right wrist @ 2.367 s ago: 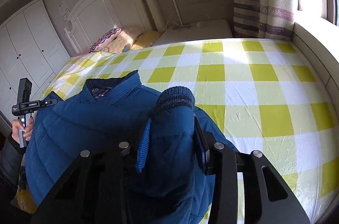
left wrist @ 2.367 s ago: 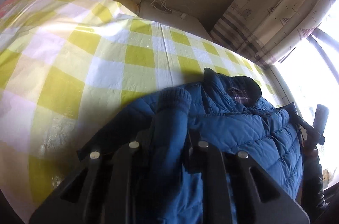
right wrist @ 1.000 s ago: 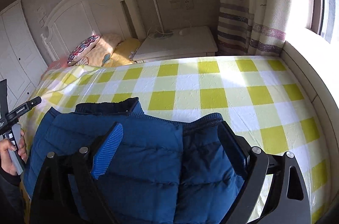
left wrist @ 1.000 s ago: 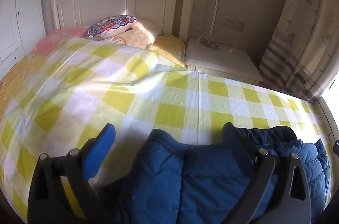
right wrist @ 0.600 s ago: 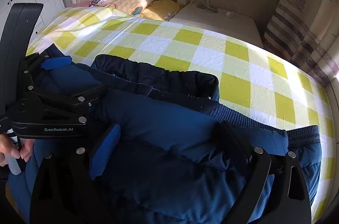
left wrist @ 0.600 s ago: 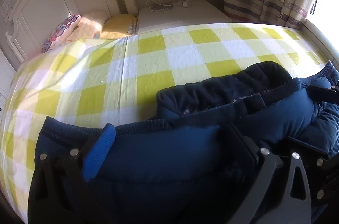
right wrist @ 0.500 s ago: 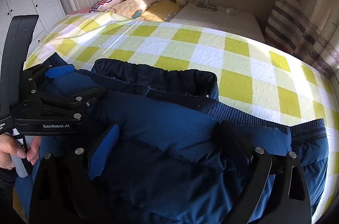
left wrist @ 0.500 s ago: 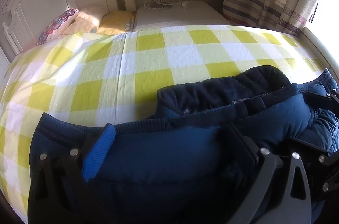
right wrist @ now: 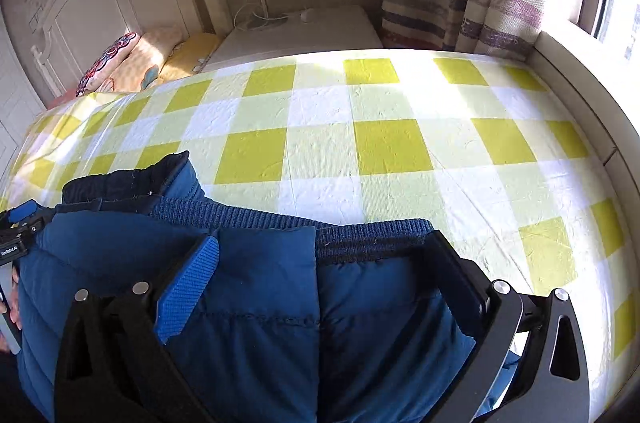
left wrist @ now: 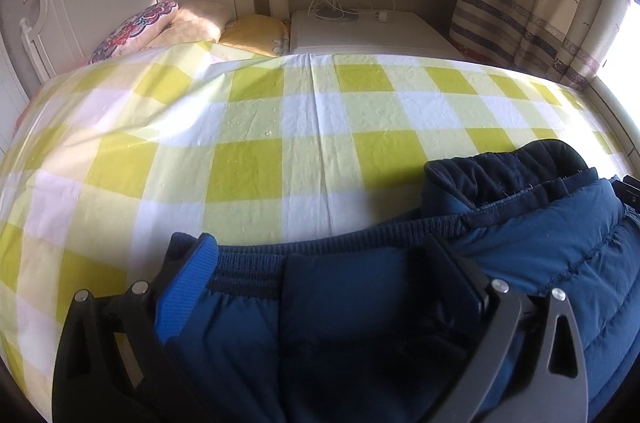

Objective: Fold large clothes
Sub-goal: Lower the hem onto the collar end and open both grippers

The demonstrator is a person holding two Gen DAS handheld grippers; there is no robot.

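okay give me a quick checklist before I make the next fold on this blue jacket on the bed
1. Left tongs clear of fabric: ok, wide open with the jacket lying between the fingers, unpinched.
2. Right tongs released: ok, jaws opening, jacket between them ungripped.
3. Hem lying straight: ok, ribbed edge runs evenly across.
4. Collar flat: not ok, it bunches up.
5. Space on the sheet ahead: ok.
6. Sleeves tucked inside: cannot tell, hidden.
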